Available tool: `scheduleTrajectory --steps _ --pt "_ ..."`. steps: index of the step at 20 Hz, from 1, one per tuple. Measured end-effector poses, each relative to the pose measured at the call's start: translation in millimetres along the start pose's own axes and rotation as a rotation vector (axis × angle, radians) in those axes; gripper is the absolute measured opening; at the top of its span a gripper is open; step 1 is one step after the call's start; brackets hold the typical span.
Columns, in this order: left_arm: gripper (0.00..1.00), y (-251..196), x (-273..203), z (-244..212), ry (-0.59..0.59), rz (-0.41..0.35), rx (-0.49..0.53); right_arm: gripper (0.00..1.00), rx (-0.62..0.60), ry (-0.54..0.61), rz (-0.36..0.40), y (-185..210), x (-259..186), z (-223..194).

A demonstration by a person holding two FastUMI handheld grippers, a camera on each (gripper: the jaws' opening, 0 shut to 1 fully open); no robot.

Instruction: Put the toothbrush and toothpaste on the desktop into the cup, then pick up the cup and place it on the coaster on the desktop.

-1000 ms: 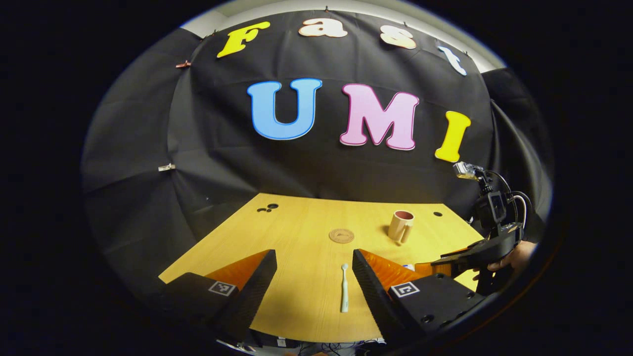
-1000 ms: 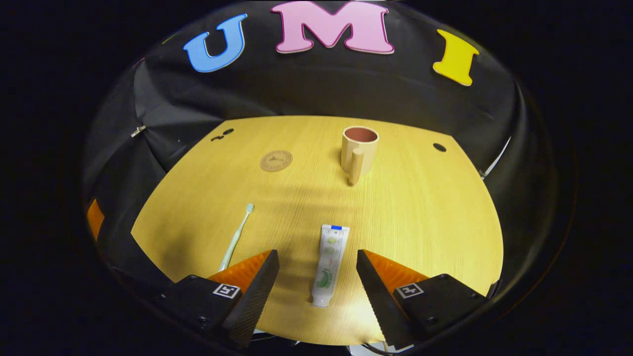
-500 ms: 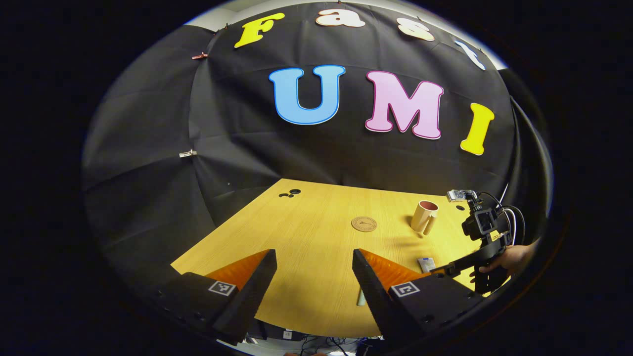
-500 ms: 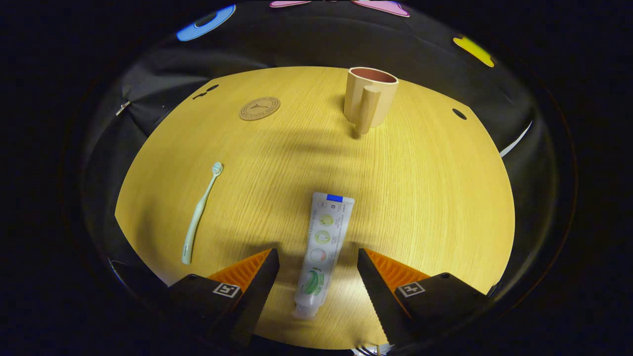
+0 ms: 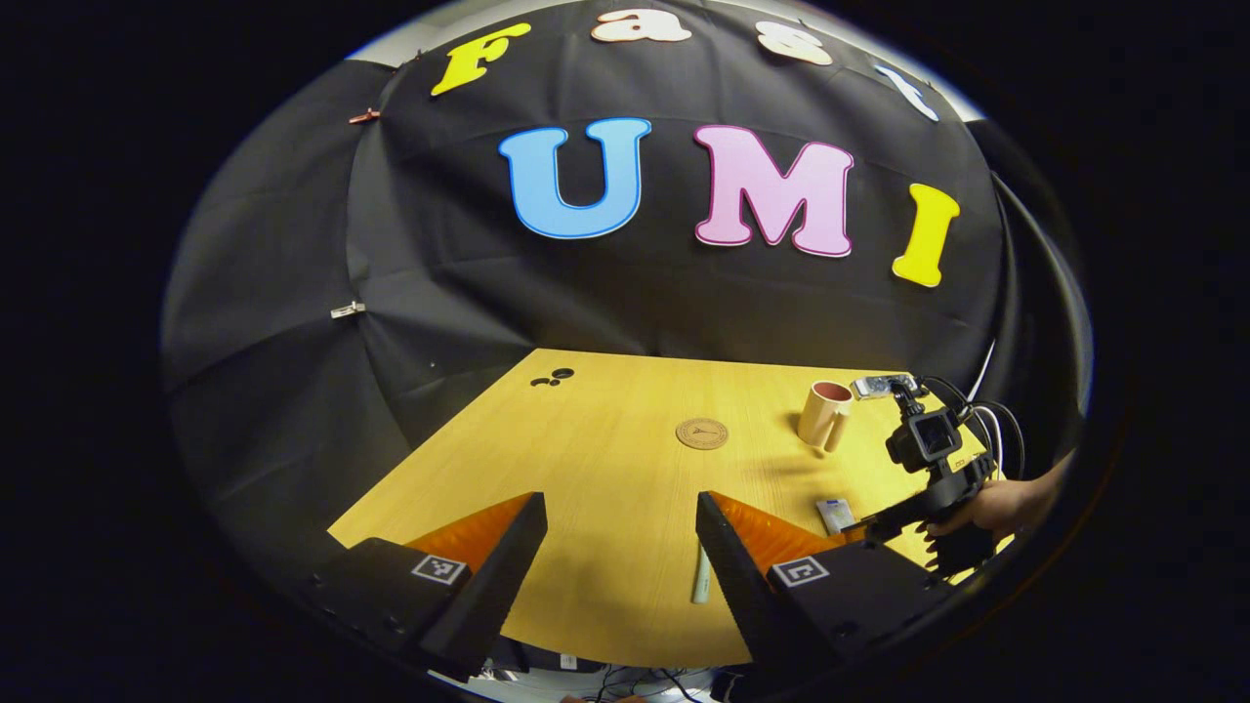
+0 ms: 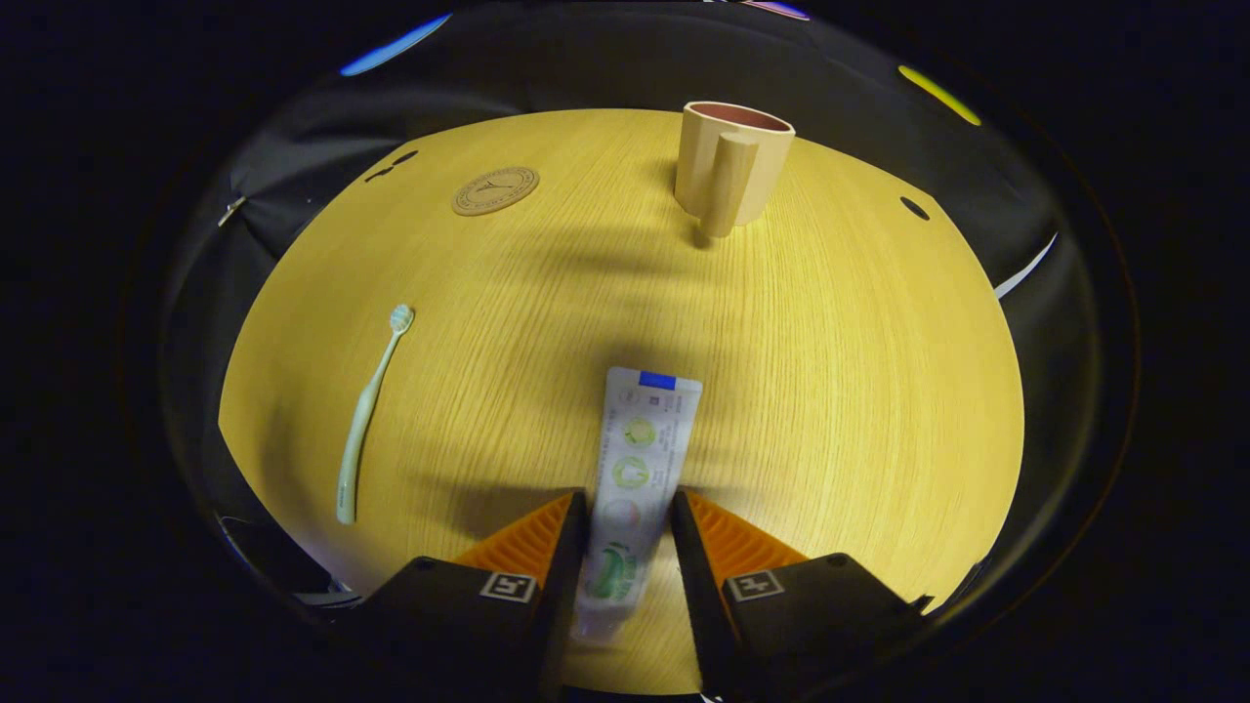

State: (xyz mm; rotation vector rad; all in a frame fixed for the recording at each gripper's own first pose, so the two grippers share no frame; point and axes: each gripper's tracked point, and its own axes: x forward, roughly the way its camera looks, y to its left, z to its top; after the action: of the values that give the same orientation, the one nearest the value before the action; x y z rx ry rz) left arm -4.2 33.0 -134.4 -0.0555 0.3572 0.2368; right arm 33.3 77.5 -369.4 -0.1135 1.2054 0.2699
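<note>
My right gripper (image 6: pixel 625 527) is shut on the white toothpaste tube (image 6: pixel 637 444), which lies flat on the wooden desktop (image 6: pixel 830 391) with its flat end pointing away. A pale green toothbrush (image 6: pixel 369 410) rests to the left, bristles toward the far side. The beige cup (image 6: pixel 730 166) stands upright at the far side, handle facing me, with the round coaster (image 6: pixel 495 188) to its left. My left gripper (image 5: pixel 620 547) hangs open above the near desk edge. In the left gripper view the toothbrush (image 5: pixel 701 578) peeks beside its right finger, and the right gripper (image 5: pixel 894 517) sits low at the toothpaste (image 5: pixel 835 512).
A hand (image 5: pixel 1006 503) holds the right gripper at the right edge of the left gripper view. The cup (image 5: pixel 823 414) and the coaster (image 5: pixel 702 433) stand mid-desk. Small dark holes (image 5: pixel 552 376) mark the far left corner, and another hole (image 6: pixel 914 207) lies right of the cup.
My right gripper dropped toward the desk and its fingers came together on the toothpaste tube. The left gripper view swung left then slightly back; its fingers stayed open.
</note>
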Motion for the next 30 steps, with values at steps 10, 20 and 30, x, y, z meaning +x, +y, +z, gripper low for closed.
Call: scheduleTrajectory --steps 10,20,30 --pt "0.98 -46 48 -50 0.197 -0.157 0.037 0.3 0.081 0.019 0.101 -9 -6 -5" --pt "0.95 -74 120 -137 0.58 -0.211 0.161 0.3 0.156 -0.069 0.148 -43 -50 -6" --pt "0.72 -80 134 -169 0.772 -0.184 0.174 0.3 0.258 -0.091 0.169 -74 -65 -18"
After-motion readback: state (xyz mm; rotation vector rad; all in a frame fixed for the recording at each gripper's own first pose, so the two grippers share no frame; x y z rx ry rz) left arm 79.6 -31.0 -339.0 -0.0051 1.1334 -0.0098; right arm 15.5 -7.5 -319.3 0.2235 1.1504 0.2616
